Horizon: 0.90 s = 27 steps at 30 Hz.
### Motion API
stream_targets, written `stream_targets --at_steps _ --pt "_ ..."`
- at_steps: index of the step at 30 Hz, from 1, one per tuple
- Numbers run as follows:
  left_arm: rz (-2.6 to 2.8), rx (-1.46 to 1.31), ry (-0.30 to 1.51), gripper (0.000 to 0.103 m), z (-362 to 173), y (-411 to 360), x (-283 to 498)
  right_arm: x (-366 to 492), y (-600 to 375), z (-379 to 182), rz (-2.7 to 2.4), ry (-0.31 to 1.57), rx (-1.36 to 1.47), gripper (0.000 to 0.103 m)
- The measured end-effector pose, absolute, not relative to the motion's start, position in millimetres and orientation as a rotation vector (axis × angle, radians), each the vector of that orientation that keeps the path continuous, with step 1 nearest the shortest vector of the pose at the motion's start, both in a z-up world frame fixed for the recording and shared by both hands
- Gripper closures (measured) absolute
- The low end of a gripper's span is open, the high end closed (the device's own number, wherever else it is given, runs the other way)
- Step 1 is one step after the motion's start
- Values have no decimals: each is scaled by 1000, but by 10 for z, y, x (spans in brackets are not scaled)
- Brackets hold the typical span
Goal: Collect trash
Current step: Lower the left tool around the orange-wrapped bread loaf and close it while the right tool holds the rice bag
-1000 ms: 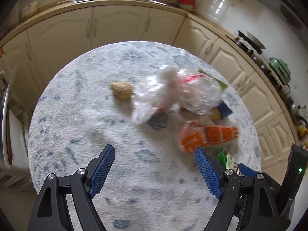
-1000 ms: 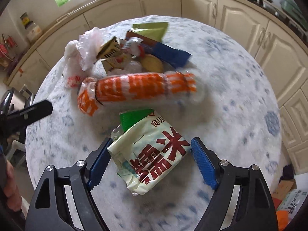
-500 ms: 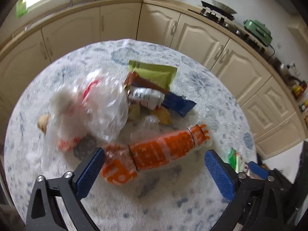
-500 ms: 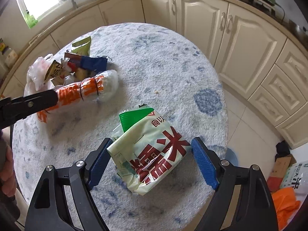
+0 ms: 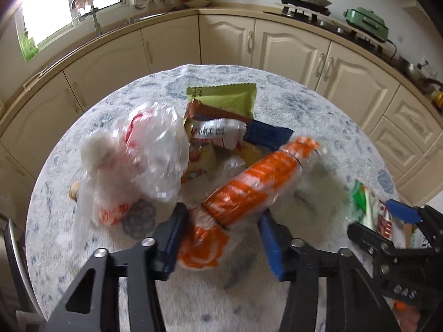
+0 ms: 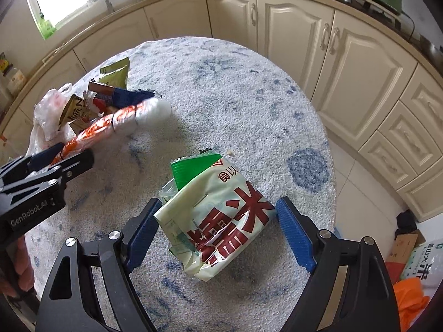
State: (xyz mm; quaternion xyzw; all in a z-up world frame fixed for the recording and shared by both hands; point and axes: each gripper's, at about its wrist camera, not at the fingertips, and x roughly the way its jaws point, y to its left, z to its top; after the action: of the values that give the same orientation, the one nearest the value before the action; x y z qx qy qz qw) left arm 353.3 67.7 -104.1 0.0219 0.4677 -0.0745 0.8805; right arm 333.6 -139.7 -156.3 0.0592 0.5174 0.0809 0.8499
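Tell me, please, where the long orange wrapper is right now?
In the left wrist view, the long orange wrapper lies between the left hand-held gripper's fingers, beside the clear plastic bag.

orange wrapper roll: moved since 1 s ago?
Yes. The orange wrapper roll lay flat across the table beside the blue packet; now one end is raised off the table, between the left gripper's pads.

Glossy plastic wrappers (image 5: 250, 191) lie on a fuzzy tablecloth (image 6: 235, 105).

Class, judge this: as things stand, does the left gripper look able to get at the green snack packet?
Probably not directly: the left gripper has the orange wrapper between its fingers, and other wrappers lie before the green snack packet.
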Motion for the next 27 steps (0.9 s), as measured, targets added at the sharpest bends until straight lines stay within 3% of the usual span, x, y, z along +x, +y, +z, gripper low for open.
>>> stream_targets --at_steps 2,8,12,14,16,24,27 --pt "-168 36 980 66 -1023 672 3369 3304 -1396 -1558 164 1092 124 17" --pt "-246 22 1012 66 -922 611 2890 3183 -1413 -1539 170 1104 135 18" --pt "-233 32 1026 59 -822 588 2829 3116 -1427 -1536 174 1107 136 18" --pt "-217 44 1022 40 -790 560 2887 3098 -1434 -1532 173 1108 139 18" --pt "-213 22 1036 29 -788 540 2971 3038 -1484 -1521 170 1112 168 19" --pt "-290 36 1023 20 -922 331 3234 2943 -1545 -1527 162 1117 121 18" --pt "-352 27 1090 30 -1078 263 3247 2933 -1482 -1541 143 1116 61 17"
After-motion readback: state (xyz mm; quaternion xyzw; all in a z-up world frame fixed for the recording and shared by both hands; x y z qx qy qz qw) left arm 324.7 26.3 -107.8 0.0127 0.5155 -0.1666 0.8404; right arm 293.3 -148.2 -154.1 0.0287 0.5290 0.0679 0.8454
